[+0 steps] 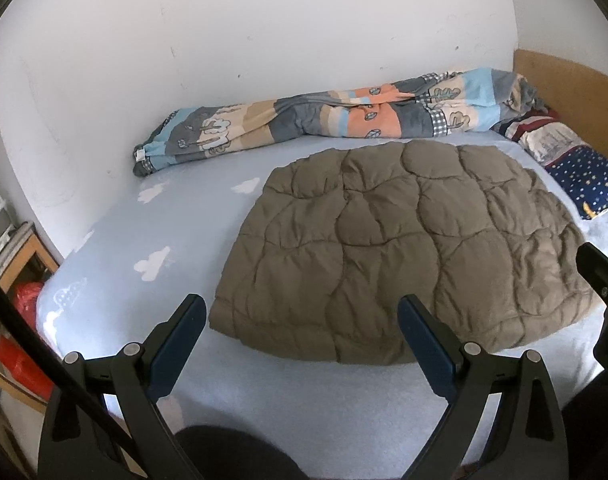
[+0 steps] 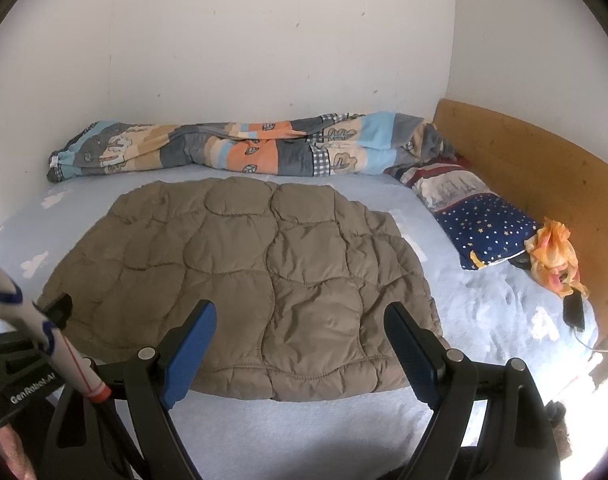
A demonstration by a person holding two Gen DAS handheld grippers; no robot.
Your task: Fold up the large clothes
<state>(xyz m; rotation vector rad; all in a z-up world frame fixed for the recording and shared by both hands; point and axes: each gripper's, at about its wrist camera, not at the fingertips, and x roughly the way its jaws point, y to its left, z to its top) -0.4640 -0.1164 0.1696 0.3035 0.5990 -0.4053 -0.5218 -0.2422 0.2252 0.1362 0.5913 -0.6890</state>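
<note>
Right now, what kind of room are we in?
Most likely a bedroom: a bed with a light blue cloud-print sheet against a wooden headboard, a star-patterned pillow, and a rolled patterned duvet along the wall.

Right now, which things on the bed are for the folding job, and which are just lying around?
For the job: brown quilted jacket, left gripper, right gripper.

Just lying about: striped blanket, starry pillow, orange cloth.
</note>
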